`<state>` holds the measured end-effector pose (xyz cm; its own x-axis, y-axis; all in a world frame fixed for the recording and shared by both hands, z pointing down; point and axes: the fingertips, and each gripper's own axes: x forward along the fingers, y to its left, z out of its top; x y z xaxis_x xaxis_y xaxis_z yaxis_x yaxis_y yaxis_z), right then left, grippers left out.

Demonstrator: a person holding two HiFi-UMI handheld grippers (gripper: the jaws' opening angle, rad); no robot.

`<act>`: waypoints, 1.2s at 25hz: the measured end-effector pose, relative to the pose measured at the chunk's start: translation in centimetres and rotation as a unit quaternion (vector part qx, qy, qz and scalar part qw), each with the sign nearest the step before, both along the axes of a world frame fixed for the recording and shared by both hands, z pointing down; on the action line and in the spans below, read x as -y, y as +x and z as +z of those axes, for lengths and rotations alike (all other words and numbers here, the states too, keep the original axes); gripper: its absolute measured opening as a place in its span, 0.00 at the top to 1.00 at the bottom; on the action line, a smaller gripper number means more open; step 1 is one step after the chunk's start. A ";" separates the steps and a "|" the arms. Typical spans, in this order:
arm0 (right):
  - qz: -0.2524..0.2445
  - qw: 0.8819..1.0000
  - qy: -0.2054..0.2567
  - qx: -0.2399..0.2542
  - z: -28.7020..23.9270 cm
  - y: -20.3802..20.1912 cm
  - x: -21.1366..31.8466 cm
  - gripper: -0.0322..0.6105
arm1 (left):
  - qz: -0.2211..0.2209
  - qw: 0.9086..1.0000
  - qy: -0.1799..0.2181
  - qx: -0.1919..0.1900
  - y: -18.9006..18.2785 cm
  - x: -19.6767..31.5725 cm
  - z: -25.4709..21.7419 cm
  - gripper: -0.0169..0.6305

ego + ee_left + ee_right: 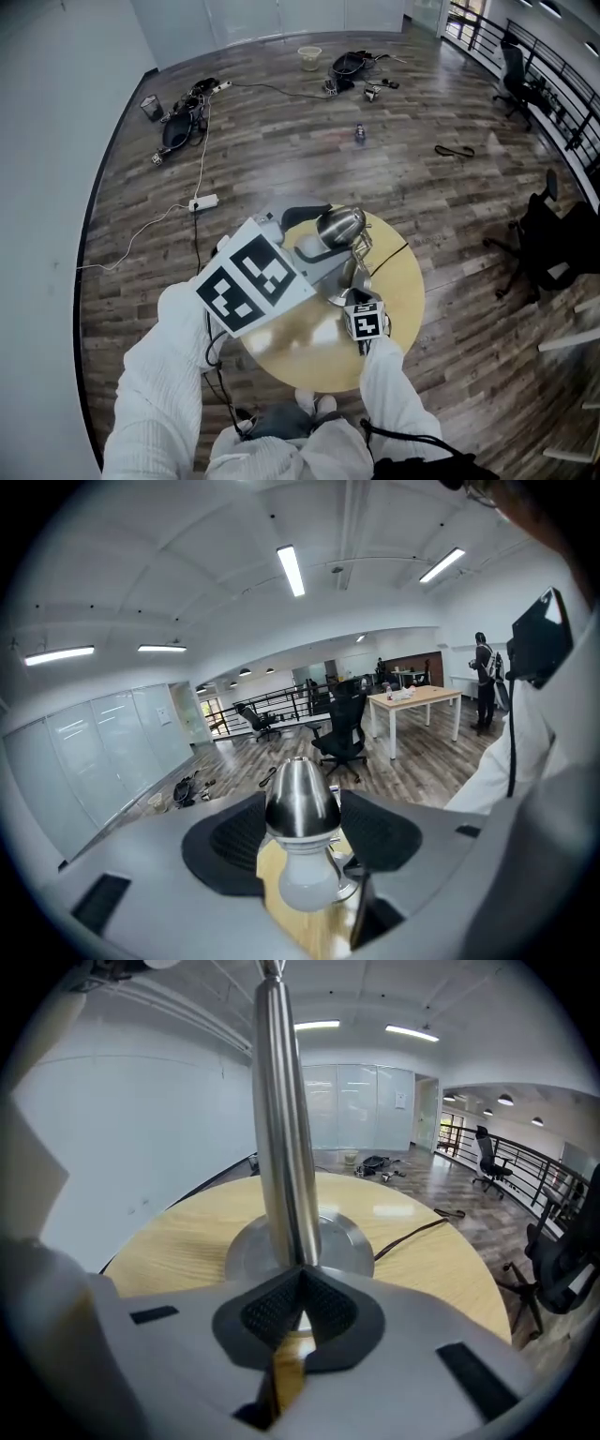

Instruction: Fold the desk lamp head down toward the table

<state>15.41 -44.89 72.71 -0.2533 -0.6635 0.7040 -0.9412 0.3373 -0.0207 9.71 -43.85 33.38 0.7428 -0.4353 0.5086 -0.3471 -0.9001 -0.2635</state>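
Observation:
A chrome desk lamp stands on the round yellow table. Its shiny head sits between the black pads of my left gripper, which is shut on it. In the left gripper view the head points away and the white bulb faces the camera, with the left gripper closed on both sides. My right gripper is shut on the lamp's upright pole. In the right gripper view the pole rises from the round metal base through the right gripper.
The lamp's black cord trails over the table's far right edge. Office chairs stand to the right on the wooden floor. Bags and cables and a white power strip lie on the floor beyond the table.

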 end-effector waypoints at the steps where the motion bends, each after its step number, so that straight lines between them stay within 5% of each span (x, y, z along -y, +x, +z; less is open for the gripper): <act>1: -0.002 1.000 0.000 0.003 0.0 0.0 0.0 0.93 | 0.002 1.000 -0.003 -0.002 -0.1 0.0 0.1 0.59; 24: -0.017 0.999 0.007 0.034 0.3 -0.7 0.1 0.93 | 0.003 0.995 -0.099 -0.022 -7.9 -1.9 6.1 0.58; 30: -0.019 1.000 0.013 0.018 0.5 -1.0 -0.1 0.93 | -0.005 0.995 -0.081 -0.061 -10.0 -2.5 8.9 0.58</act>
<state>14.45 -44.80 73.17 -0.3041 -0.6704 0.6769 -0.9264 0.3737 -0.0461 -0.24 -41.33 42.32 0.7993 -0.3630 0.4789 -0.3771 -0.9235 -0.0706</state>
